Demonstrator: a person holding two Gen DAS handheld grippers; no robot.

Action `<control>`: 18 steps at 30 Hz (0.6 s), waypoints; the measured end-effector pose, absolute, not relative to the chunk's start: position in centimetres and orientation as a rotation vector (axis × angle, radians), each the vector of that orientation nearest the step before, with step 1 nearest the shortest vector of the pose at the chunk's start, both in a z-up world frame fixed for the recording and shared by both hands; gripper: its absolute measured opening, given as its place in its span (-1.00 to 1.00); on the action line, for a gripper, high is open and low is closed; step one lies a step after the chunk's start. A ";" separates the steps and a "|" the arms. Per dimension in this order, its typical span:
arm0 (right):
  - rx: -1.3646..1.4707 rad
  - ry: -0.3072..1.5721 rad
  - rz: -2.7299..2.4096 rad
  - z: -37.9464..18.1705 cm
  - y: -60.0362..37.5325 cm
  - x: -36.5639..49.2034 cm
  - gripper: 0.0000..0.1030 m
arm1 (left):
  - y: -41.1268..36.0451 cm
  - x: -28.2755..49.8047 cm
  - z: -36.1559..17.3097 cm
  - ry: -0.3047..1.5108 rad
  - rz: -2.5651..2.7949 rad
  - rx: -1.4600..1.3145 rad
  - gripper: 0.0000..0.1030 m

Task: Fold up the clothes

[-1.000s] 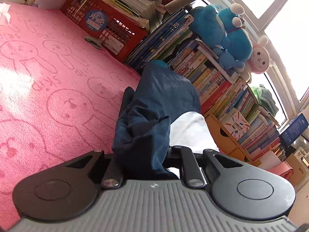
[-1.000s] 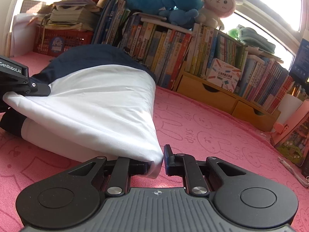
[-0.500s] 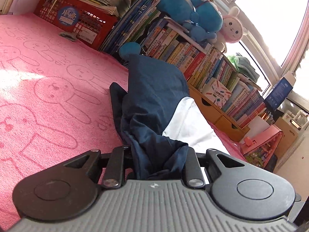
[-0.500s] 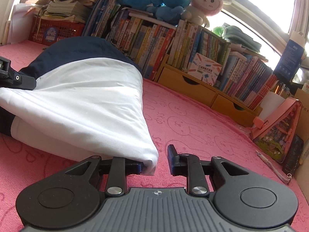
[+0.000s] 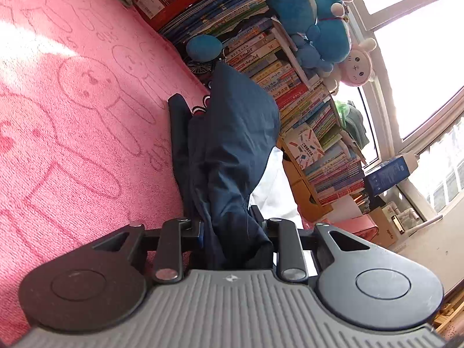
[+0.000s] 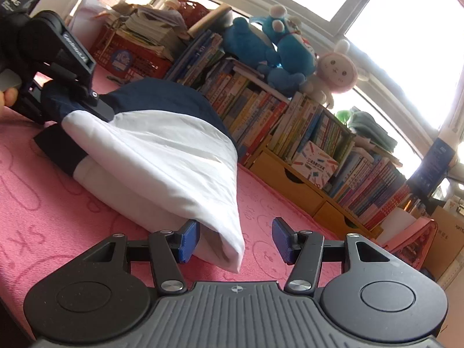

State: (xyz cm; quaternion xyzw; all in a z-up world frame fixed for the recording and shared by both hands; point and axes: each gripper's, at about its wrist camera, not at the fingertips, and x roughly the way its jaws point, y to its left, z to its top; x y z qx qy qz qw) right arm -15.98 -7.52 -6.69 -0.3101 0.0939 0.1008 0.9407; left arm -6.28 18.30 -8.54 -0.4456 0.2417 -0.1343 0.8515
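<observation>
Navy and white cloth, one folded garment [image 6: 162, 156], lies on the pink mat [image 5: 72, 116] just in front of the bookshelf [image 6: 304, 133], and we have it at both ends. Our left tongs [image 5: 229, 229] have a bunch of its navy part between their fingers; the fabric fills the narrow gap, so we read them as gripping it, though they have eased slightly apart in the last moment. In the right wrist view the same tongs appear at upper left, clamped over the navy end, with a fingertip of the hand [image 6: 7, 97] beside them. Our right tongs [image 6: 236, 242] have just been opening and now stand wide: the white corner of the garment lies between the blue pads [image 6: 190, 240], close to the left pad and well clear of the right one, resting on the mat. Blue plush toys [image 6: 278, 46] and a pink rabbit toy [image 6: 337, 71] sit on top of the bookshelf, under the bright window [image 6: 406, 23].
</observation>
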 end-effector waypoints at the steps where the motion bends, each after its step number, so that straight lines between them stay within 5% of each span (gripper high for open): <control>1: -0.635 0.178 0.247 -6.7 -6.8 -16.6 0.12 | 18.4 -6.2 -8.6 0.513 -0.290 -0.948 -0.51; 15: -0.828 0.041 0.463 -7.8 4.8 -15.3 0.16 | 19.8 -5.3 -8.1 0.591 -0.386 -1.027 -0.51; 18: -0.844 0.051 0.461 -7.7 5.6 -13.9 -0.05 | 20.0 -5.2 -7.6 0.592 -0.389 -1.013 -0.56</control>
